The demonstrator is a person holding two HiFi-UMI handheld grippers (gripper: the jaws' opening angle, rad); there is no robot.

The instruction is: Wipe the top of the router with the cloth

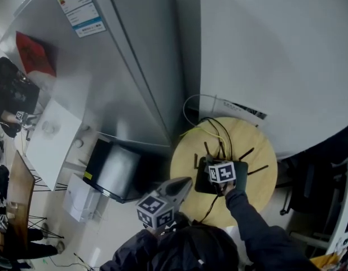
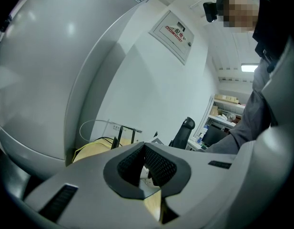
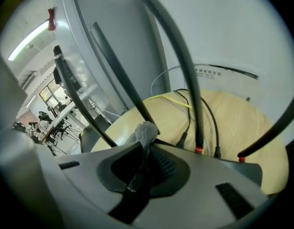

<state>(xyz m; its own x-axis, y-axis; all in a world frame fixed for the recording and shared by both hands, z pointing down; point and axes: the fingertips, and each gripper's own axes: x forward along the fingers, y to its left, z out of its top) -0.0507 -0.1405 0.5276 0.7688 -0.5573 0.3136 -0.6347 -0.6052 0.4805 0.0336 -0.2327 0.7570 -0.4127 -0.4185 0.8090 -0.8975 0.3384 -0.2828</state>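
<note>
A black router [image 1: 201,183] with several thin antennas [image 3: 192,94] sits on a round wooden table [image 1: 258,145]. My right gripper [image 1: 221,177] is directly over the router top, its marker cube covering most of the body. In the right gripper view that gripper [image 3: 144,148] is shut on a small grey cloth [image 3: 146,131], and a tuft of it sticks out past the tips among the antennas. My left gripper [image 1: 186,183] hangs off the table's near left edge, apart from the router. Its pads meet at the tip [image 2: 143,147] with nothing between them.
Yellow and black cables [image 1: 210,131] run from the router to the table's far side. A tall grey cabinet [image 1: 123,66] and a white curved wall [image 1: 275,49] stand behind. A black box [image 1: 114,171] lies on the floor to the left. An office chair [image 2: 186,130] stands at the right.
</note>
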